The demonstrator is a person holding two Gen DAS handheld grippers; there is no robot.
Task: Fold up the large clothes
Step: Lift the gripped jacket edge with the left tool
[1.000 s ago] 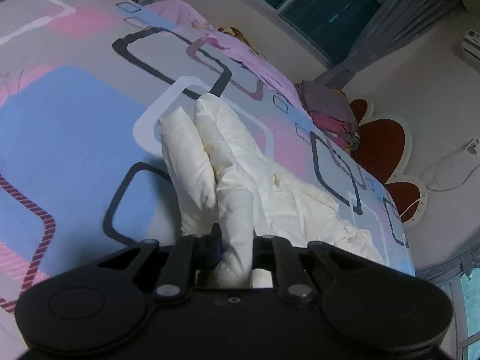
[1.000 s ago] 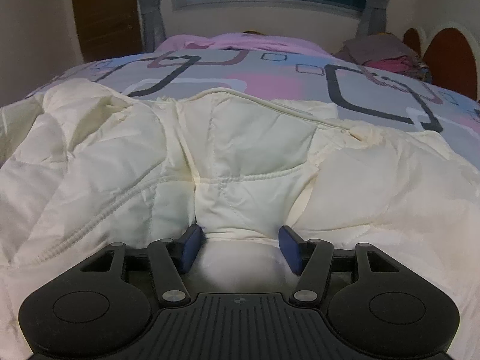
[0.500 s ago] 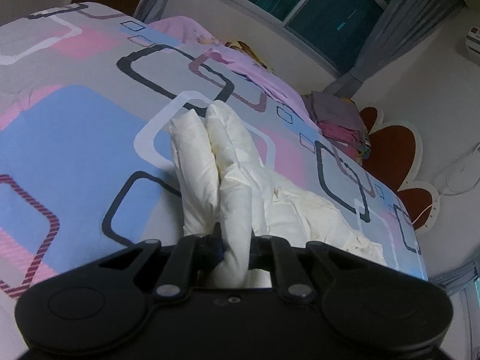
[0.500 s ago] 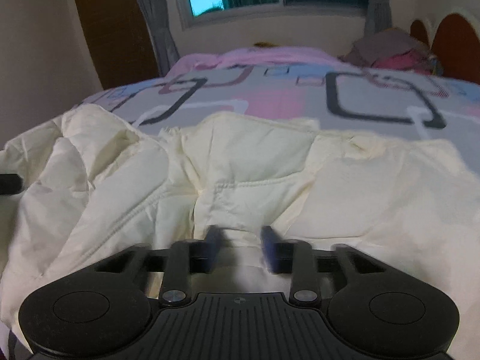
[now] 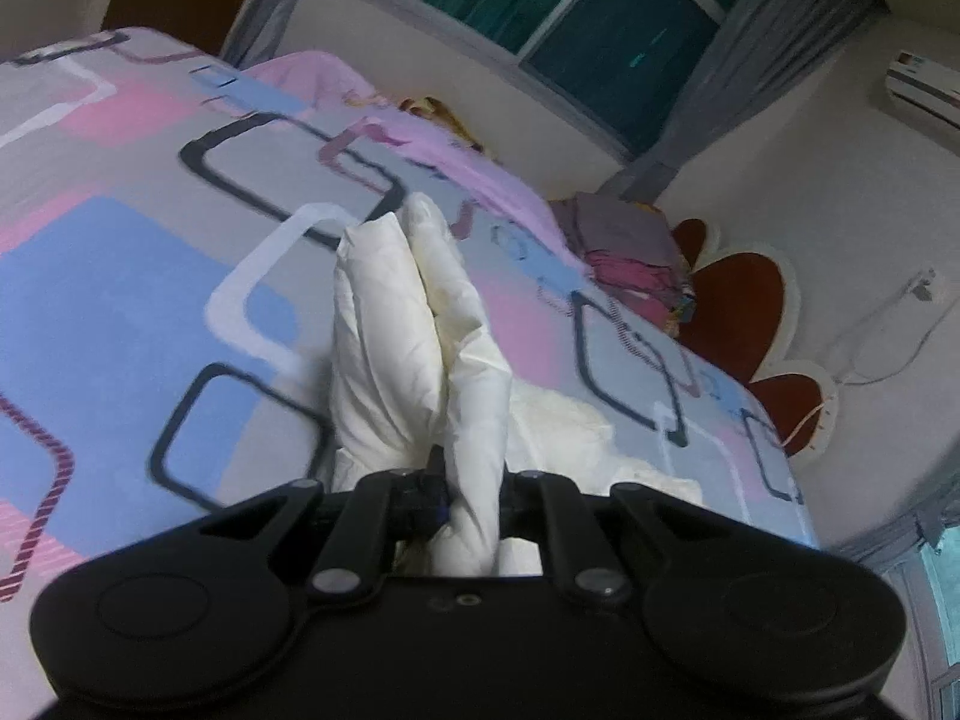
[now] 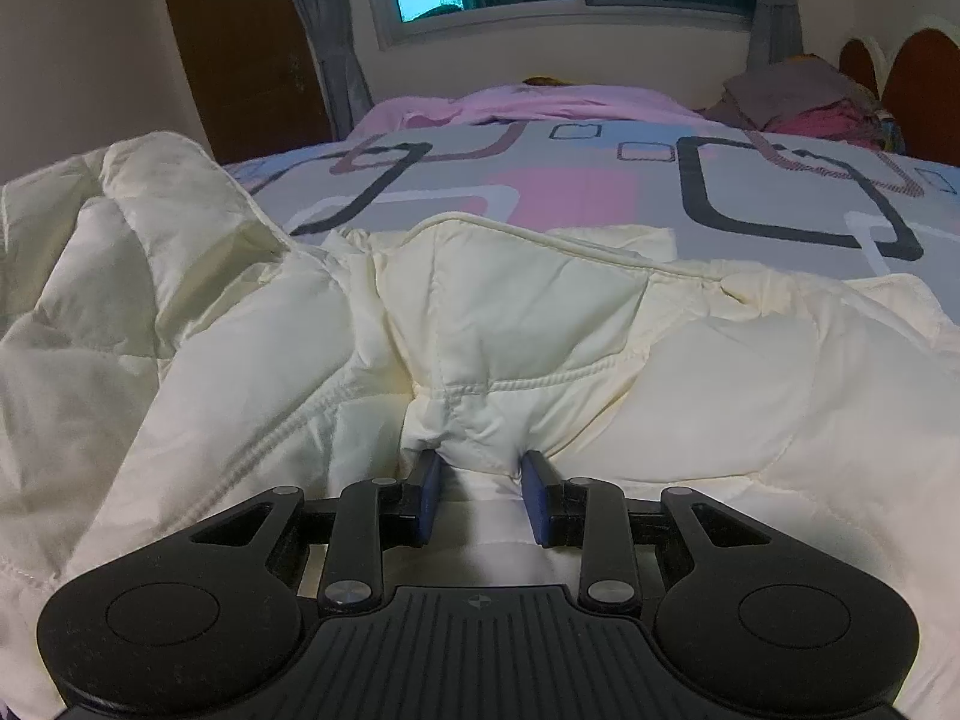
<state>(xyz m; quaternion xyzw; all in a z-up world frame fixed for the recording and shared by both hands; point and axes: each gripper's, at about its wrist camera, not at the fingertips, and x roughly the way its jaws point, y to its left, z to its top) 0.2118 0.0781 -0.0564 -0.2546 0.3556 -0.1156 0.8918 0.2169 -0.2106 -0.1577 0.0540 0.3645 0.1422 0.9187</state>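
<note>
Spreading across the near half of the bed (image 6: 600, 192), a cream quilted jacket (image 6: 750, 372) is seen in the right wrist view, puffy, stitched in channels, with a piped hem running across its far edge. A bunched fold of its padding is pinched between the blue pads (image 6: 429, 492) of the right gripper (image 6: 480, 495), the jaws clamped onto the fabric, which bulges up just beyond them. At the left of that view, another part of the jacket is raised in a crumpled hump.

In the left wrist view, a narrow doubled-over piece of the same jacket (image 5: 414, 324) is gripped by the left gripper (image 5: 471, 498), jaws clenched almost fully together, and is held standing up off the bedspread; the rest of the garment trails off to the right behind it.

Beyond the hem, a broad stretch of patterned bedspread is left uncovered up to a pink blanket (image 6: 540, 99) at the far edge. A pile of folded clothes (image 6: 804, 102) is placed at the far right corner, beside the red headboard (image 6: 924, 78). The bed's right edge is seen falling away near the wall.
</note>
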